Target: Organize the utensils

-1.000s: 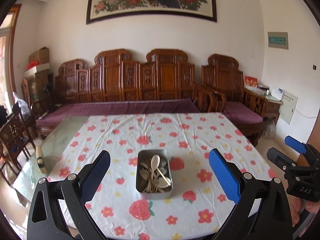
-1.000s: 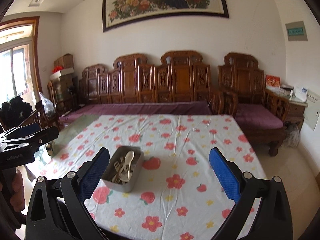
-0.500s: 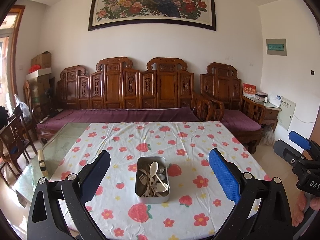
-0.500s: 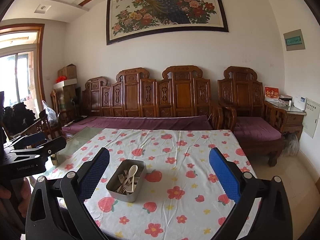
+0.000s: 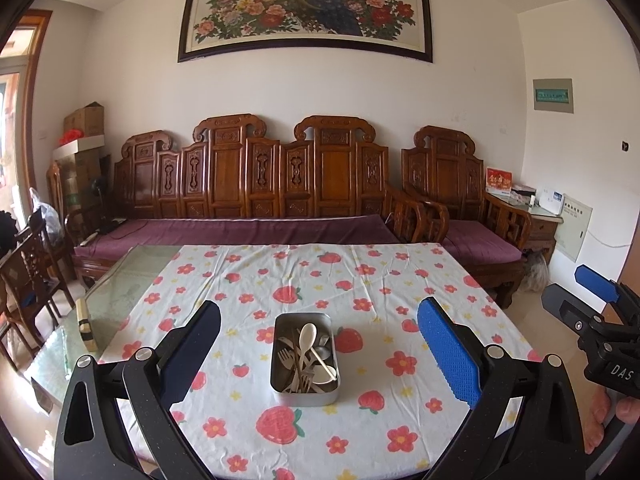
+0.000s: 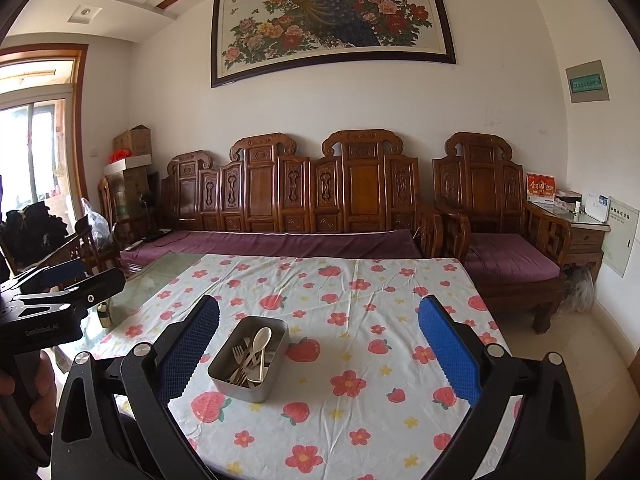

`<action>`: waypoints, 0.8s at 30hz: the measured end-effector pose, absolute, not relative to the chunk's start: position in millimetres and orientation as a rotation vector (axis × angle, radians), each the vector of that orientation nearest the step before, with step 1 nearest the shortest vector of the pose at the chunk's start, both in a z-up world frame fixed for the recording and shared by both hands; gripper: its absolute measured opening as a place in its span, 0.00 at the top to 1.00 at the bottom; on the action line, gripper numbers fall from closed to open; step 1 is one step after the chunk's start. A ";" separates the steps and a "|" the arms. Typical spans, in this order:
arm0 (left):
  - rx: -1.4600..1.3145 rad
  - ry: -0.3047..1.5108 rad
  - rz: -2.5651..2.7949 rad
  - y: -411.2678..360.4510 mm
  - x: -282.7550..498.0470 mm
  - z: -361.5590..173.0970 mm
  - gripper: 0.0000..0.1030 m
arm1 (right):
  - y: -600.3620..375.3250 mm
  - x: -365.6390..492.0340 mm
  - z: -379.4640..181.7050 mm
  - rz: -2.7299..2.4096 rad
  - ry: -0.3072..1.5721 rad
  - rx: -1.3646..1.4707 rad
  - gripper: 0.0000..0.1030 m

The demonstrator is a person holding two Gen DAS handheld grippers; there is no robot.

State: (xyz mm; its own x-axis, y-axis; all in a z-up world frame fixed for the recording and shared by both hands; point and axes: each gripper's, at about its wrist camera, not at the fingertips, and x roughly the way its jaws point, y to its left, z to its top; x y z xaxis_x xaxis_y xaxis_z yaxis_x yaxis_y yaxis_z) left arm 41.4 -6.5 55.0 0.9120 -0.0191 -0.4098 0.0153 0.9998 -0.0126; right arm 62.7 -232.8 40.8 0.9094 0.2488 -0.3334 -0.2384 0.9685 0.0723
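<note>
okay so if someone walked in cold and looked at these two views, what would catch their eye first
Probably the metal tin of jumbled forks and spoons, alone on the strawberry-and-flower tablecloth in mid-table. Behind the table, a carved wooden bench with purple cushions lines the wall, under a large framed peacock painting. In the foreground, the open left tool and right tool hover short of the tin.

Inside the metal tin (image 5: 305, 390) the heaped utensils (image 5: 306, 356) overlapped too closely to count, their lower ends hidden behind the tin's near wall in both views.
</note>
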 end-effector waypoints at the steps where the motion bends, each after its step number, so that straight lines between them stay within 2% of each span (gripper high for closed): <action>1: -0.010 0.423 -0.019 -6.3 41.4 55.0 0.07 | -232.9 62.5 40.8 0.251 0.347 0.030 0.03; 24: -0.011 0.418 -0.020 -9.5 37.8 56.4 0.08 | -232.2 65.9 32.1 0.247 0.353 0.031 0.03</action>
